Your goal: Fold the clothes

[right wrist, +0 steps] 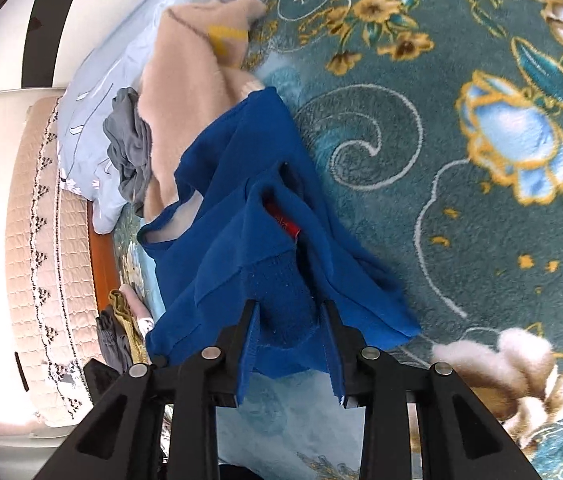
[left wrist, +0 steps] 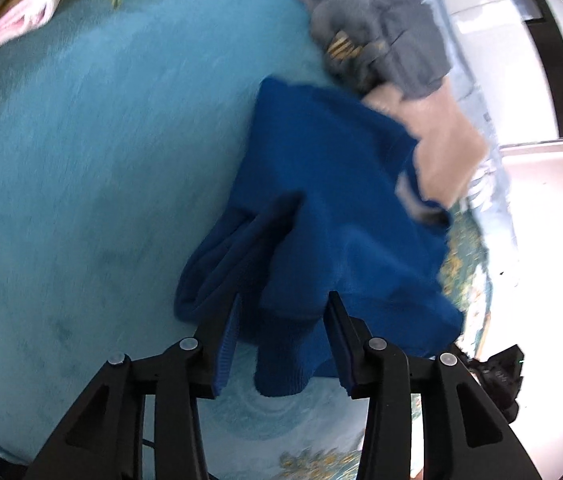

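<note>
A blue sweater [left wrist: 333, 184] hangs bunched over the teal blanket [left wrist: 81, 160], with both grippers holding it. My left gripper [left wrist: 285, 300] is shut on a thick fold of it, and a flap droops below the fingers. My right gripper [right wrist: 289, 306] is shut on a ribbed edge of the same blue sweater [right wrist: 233, 208], near a red label [right wrist: 285, 220] inside it. The far end of the sweater lies against a beige garment [right wrist: 189, 80] and a crumpled grey garment [right wrist: 127, 152] in a pile.
The flowered teal blanket [right wrist: 441, 200] covers the bed. In the left wrist view the grey garment [left wrist: 377, 28] and beige garment [left wrist: 441, 144] lie at the bed's edge, and a pink folded item [left wrist: 13, 20] at the far left. A light blue quilt [right wrist: 93, 92], wooden bed rail [right wrist: 101, 264] and quilted beige cover [right wrist: 29, 240] border the side.
</note>
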Tool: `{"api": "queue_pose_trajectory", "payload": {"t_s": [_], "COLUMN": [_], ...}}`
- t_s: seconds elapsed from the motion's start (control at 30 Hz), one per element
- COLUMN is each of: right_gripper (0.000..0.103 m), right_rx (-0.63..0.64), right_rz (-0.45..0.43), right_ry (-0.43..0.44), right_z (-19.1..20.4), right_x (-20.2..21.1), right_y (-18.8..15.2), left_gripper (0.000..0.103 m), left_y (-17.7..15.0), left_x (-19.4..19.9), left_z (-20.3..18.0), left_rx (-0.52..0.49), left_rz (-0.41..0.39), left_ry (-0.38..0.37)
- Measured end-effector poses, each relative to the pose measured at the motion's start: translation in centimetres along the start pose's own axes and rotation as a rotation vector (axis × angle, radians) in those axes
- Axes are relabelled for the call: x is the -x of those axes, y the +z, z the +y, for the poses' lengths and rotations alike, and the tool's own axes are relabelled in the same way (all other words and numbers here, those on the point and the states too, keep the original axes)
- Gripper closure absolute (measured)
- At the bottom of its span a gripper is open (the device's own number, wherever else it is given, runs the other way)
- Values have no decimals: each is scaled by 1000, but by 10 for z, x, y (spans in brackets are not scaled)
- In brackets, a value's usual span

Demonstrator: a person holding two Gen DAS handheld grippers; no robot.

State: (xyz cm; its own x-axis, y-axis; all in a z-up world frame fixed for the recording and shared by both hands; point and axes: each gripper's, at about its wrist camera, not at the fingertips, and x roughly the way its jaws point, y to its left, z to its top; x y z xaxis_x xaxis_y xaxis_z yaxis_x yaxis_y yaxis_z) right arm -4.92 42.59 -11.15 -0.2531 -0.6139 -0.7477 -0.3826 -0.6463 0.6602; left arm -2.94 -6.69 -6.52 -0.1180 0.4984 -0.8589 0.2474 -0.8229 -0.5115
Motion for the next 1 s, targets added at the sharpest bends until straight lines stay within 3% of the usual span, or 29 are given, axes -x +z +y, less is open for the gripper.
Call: {"api": "queue_pose_trajectory", "payload": {"t_s": [0.23,0.33,0.37,0.4,0.47,0.77,0.87,1.0], "right_gripper": [69,77,88,90,91,93,93,93], "right_rx": [-22,-23,-25,-25,-11,78,109,97], "right_rz": [-2,-5,-16,-23,-40,-106,-103,-75], "right_ry": [19,24,33,43,65,184,207,208], "right_z": [-4,-4,-3,-2,3,34,44,50], "right_x": [-3,-3,-1,2,11,90,112,111], "right_y": [-1,-3,-4,-4,-6,-33,-45,-37], "left_gripper": [60,62,72,89,95,98,98,98], "left_y": [-8,-11,-12,-12,-11,-26,-38,-30], "left_x": [-10,-14,-14,-13,-6,70,94,103], "left_z": [1,0,0,0,2,-7,-10,-3], "left_rx": [27,34,32,33,42,17,-8,75], "left_rz": [61,85,85,76,44,-135,-147,-122], "left_ry": [-56,-79,-72,-72,-91,-296,-330,-379]}}
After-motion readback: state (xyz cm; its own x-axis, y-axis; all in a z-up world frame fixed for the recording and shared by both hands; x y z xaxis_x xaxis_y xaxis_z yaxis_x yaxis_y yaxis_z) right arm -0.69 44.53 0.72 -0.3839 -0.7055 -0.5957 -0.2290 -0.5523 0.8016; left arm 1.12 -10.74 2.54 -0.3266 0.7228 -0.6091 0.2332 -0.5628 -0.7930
